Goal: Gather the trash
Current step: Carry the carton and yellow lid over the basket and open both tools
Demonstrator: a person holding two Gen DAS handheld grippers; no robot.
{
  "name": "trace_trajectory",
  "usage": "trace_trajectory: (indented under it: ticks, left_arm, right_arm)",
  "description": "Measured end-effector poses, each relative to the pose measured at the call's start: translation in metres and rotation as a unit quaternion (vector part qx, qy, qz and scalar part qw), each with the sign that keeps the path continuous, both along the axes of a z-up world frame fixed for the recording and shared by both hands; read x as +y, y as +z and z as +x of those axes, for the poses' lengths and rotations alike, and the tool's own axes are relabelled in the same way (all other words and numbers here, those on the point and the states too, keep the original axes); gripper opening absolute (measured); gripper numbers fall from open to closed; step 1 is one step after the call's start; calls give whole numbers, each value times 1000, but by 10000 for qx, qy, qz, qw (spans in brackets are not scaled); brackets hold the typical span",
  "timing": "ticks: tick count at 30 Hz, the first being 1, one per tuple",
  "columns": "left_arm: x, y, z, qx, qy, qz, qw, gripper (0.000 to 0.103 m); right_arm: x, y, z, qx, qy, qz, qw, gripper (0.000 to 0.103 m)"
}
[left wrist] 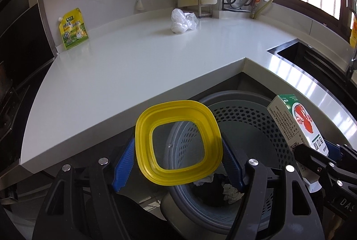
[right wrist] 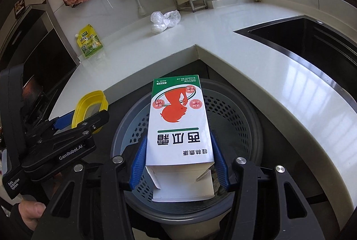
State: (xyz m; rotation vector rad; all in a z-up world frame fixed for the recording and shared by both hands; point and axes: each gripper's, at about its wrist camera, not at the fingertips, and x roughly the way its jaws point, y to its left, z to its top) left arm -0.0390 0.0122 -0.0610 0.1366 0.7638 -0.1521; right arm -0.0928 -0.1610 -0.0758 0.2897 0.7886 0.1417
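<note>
Over the grey bin [right wrist: 234, 106] tucked under the counter [left wrist: 133, 66] corner, the right gripper [right wrist: 178, 164] pinches a white box [right wrist: 178, 124] by its sides, open flap toward the camera. Just left, the left gripper [left wrist: 178, 162] clamps a yellow lid [left wrist: 178, 144] above the bin's rim. Crumpled paper [left wrist: 232, 192] lies inside.
</note>
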Motion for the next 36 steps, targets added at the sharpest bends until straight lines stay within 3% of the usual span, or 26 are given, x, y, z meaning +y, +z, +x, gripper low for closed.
trace_trajectory:
  ticks: [30,32,34,36]
  left_arm:
    - [9,-10,-5,314,2,-36,9995,73]
    - [11,-9,-5,321,30,-80,9994,79]
    - [12,-9,-5,317,71,-133,9994,84]
    - [13,-10,-5,353,92,-142,9992,84]
  right_arm:
    - [16,-4,9,174,183,-20,9997,52]
    - [13,-3,7,152,142,18,9998,54]
    - [10,-2,5,104,86,54,9999,64]
    - [7,-2,4,107,52,72,9999,64]
